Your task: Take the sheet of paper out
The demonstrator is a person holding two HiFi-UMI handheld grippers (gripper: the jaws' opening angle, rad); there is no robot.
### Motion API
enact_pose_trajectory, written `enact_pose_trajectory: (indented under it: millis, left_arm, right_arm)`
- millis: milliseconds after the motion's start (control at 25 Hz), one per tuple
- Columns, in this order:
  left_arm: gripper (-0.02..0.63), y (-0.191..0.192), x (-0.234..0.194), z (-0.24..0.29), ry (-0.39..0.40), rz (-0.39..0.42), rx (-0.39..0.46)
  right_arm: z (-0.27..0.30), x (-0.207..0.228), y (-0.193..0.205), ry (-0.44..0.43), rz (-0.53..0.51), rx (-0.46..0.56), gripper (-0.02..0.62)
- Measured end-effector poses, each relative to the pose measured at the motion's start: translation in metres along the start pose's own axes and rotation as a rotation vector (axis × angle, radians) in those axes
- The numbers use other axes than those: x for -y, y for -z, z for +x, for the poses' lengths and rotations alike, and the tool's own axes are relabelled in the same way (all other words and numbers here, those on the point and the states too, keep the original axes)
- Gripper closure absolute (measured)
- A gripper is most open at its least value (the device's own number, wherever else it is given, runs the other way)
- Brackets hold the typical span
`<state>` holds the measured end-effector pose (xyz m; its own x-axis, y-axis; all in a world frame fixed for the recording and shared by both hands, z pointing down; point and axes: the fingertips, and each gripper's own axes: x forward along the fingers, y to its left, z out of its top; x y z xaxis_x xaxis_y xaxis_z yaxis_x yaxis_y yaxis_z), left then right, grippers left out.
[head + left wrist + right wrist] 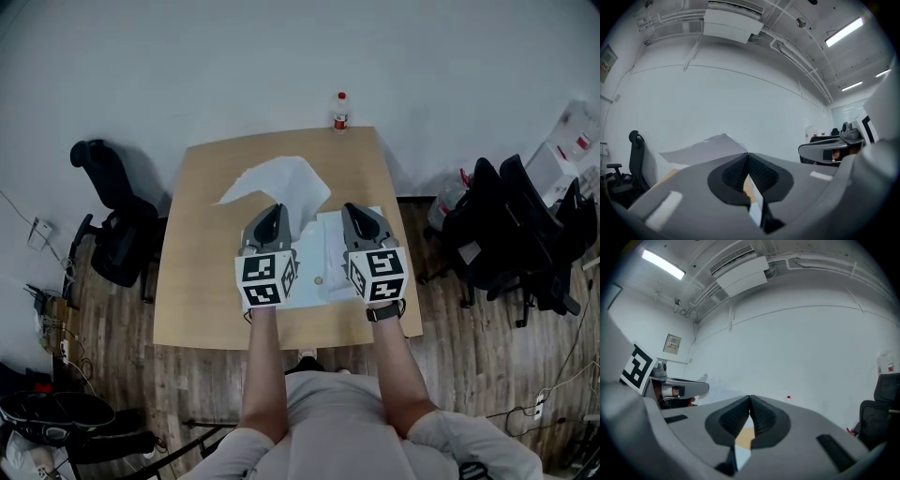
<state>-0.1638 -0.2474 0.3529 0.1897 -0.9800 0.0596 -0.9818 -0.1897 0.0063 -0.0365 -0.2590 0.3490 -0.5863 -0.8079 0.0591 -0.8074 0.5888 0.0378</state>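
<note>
The left tool is clenching one edge of the sheet of paper, which is curling up and away ahead of its tips, clear of the table. Just beside it, the right tool is keeping its jaws pressed together above a white folder. A bottle is standing well ahead of both.

Around the table
A bottle stands at its far edge; black office chairs sit either side.
</note>
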Motion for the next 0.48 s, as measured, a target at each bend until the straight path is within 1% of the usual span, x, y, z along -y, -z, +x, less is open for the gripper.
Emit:
enact_pose_trajectory:
  millis: [480]
  left_arm:
    - [0.598, 0.0, 0.003, 0.013, 0.025, -0.006, 0.008]
  right_arm:
    - [0.007, 0.008, 0.0, 0.015, -0.012, -0.005, 0.583]
